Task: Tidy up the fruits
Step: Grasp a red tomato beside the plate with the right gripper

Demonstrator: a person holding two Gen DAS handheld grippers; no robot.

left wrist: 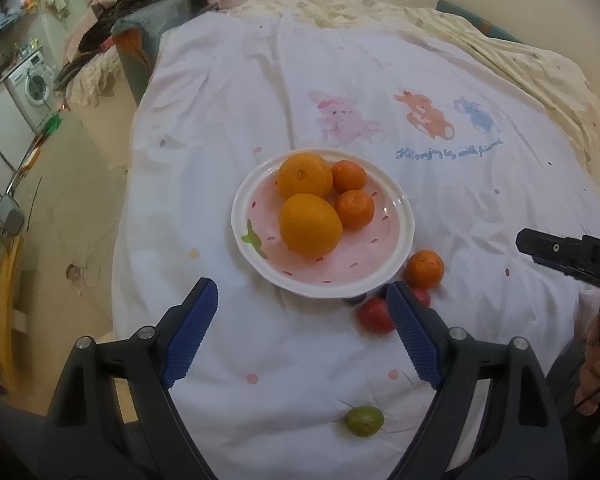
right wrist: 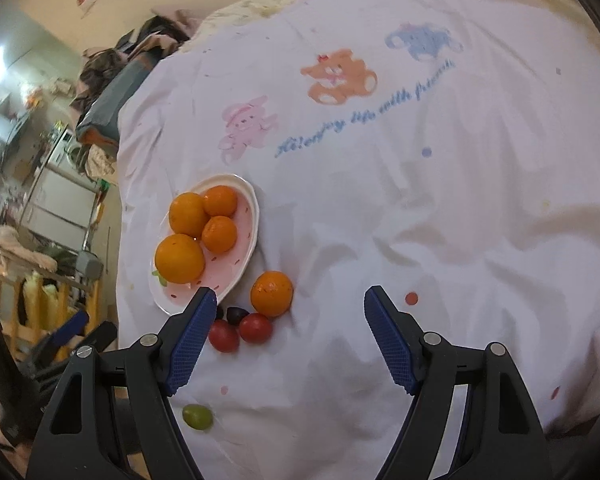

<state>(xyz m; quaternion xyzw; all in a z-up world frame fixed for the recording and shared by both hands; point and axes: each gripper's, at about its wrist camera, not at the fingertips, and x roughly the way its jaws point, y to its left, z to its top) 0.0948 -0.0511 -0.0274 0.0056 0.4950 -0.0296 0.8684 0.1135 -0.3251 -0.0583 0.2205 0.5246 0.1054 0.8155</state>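
A white and pink plate (left wrist: pixel 396 240) (right wrist: pixel 249 240) on a white cloth holds two large oranges (left wrist: pixel 310 224) (right wrist: pixel 179 253) and two small tangerines (left wrist: pixel 355 209) (right wrist: pixel 219 234). A loose tangerine (left wrist: pixel 424 269) (right wrist: pixel 271 293) lies on the cloth beside the plate. Two red tomatoes (left wrist: pixel 374 315) (right wrist: pixel 255 328) and dark grapes (right wrist: pixel 236 314) lie near it. A green grape (left wrist: pixel 363 421) (right wrist: pixel 197 416) lies nearer me. My left gripper (left wrist: pixel 302 298) is open and empty, just short of the plate. My right gripper (right wrist: pixel 290 300) is open and empty, above the loose tangerine and tomatoes.
The cloth (left wrist: pixel 380 80) with printed bears covers a bed with a cream quilt (left wrist: pixel 500 40) behind. A washing machine (left wrist: pixel 32 84) and clutter stand at the far left. The other gripper's body (left wrist: pixel 572 260) shows at the right of the left wrist view.
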